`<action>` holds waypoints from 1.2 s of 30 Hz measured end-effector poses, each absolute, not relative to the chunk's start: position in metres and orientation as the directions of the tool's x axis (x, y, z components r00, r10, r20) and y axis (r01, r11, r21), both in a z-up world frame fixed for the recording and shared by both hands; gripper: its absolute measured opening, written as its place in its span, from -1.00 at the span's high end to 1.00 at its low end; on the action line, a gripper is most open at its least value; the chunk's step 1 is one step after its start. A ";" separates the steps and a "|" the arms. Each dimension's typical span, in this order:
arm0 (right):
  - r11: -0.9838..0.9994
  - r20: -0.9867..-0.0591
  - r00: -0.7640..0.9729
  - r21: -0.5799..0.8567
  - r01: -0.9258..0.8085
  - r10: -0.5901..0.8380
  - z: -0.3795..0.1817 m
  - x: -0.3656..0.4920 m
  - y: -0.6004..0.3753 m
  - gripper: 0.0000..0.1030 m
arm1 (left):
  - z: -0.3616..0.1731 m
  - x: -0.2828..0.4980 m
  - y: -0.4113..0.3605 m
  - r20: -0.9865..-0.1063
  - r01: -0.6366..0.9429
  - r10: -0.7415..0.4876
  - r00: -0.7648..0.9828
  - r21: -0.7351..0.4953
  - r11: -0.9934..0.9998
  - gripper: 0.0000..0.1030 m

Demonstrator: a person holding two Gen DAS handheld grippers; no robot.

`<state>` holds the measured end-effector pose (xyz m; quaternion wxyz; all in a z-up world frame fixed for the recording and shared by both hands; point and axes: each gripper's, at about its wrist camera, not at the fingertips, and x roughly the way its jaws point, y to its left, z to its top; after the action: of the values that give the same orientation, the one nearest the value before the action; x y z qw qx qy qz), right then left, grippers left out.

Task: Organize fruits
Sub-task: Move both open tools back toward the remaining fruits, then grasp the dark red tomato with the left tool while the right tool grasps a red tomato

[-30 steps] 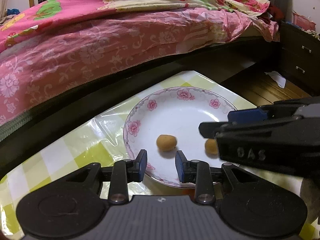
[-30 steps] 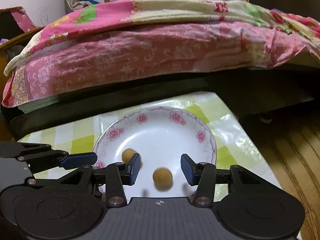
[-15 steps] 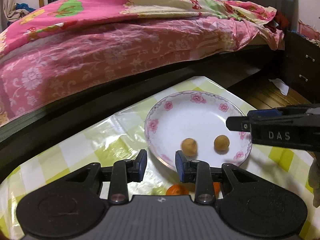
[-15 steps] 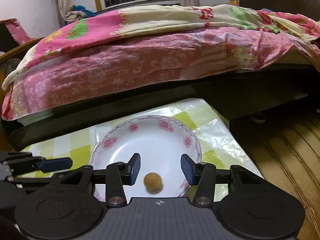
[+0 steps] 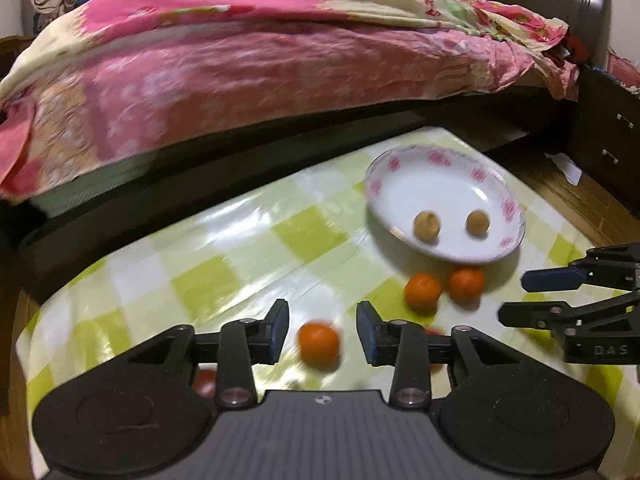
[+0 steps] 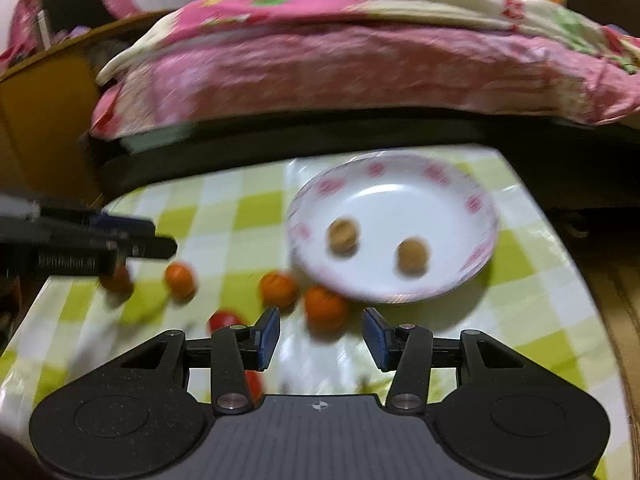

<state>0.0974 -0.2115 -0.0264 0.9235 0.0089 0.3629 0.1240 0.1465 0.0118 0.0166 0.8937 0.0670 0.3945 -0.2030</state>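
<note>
A white floral plate (image 5: 436, 184) (image 6: 472, 200) holds two small brown fruits (image 5: 427, 223) (image 5: 478, 222); they also show in the right wrist view (image 6: 343, 235) (image 6: 413, 256). Three oranges lie on the checked cloth: one (image 5: 319, 342) between my left gripper's fingers, two (image 5: 423, 291) (image 5: 465, 283) by the plate's near rim. My left gripper (image 5: 322, 332) is open and empty. My right gripper (image 6: 320, 336) is open and empty, just behind an orange (image 6: 325, 307). Red fruits (image 6: 222, 321) lie at its left finger. Both views are blurred.
The green and white checked table (image 5: 240, 240) stands against a dark bed frame with a pink quilt (image 5: 260, 60). A dark nightstand (image 5: 608, 136) is at the right. Wooden floor lies past the table's right edge (image 6: 616, 280). The right gripper shows in the left wrist view (image 5: 560, 296).
Both grippers have pulled back and to the left from the plate. Oranges and red fruits on the cloth have come into view. The two brown fruits stay on the plate.
</note>
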 end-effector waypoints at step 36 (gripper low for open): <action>0.922 -0.718 0.616 0.097 -0.374 0.325 -0.052 0.088 -0.175 0.08 | -0.034 0.163 0.077 -0.759 0.269 -0.078 0.646 0.132 0.954 -0.11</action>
<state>0.0877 -0.1747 -0.0521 0.8983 -0.0313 0.3927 0.1944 0.1628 0.0772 -0.0338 0.8996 0.1171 0.4095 -0.0965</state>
